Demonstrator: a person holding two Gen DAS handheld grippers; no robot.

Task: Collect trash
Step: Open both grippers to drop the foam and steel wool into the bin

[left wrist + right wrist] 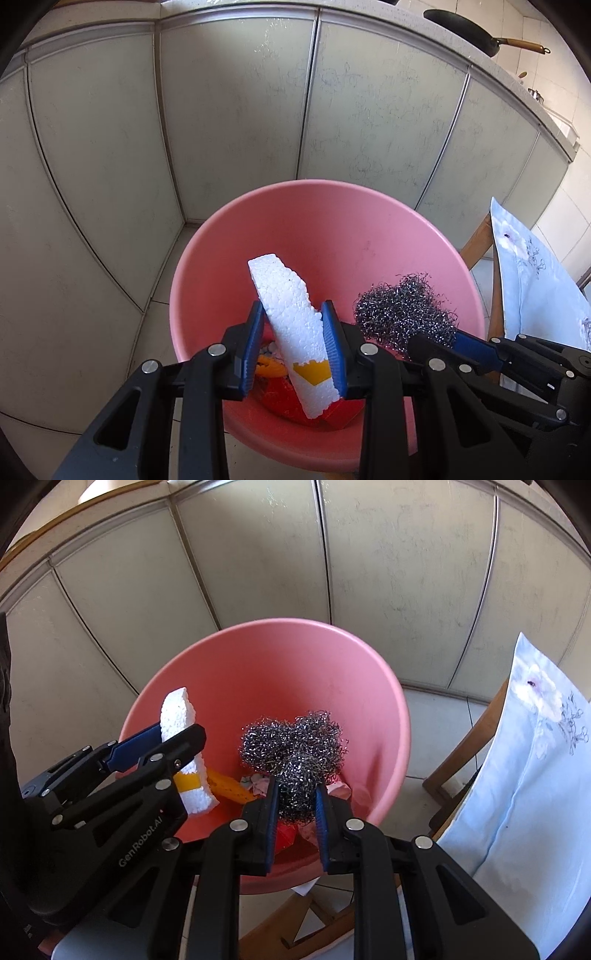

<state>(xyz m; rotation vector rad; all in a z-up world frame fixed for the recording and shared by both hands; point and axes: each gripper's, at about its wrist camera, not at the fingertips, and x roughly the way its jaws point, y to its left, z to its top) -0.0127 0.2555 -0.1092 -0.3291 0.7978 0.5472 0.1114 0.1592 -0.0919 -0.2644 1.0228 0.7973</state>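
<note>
Both my tongs hang over the round pink plastic bin, which already holds red and orange scraps. My left tongs are clamped on a white foam slab with yellow tape; my right tongs are clamped on a tangled steel-wool scourer. Risk: the springy wire may snag a pad on release, and the light foam could tip past the rim.

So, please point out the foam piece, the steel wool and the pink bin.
foam piece (291,314): left wrist view, its white middle.
steel wool (295,746): right wrist view, its tangled centre.
pink bin (332,229): left wrist view, bare inner wall.
</note>
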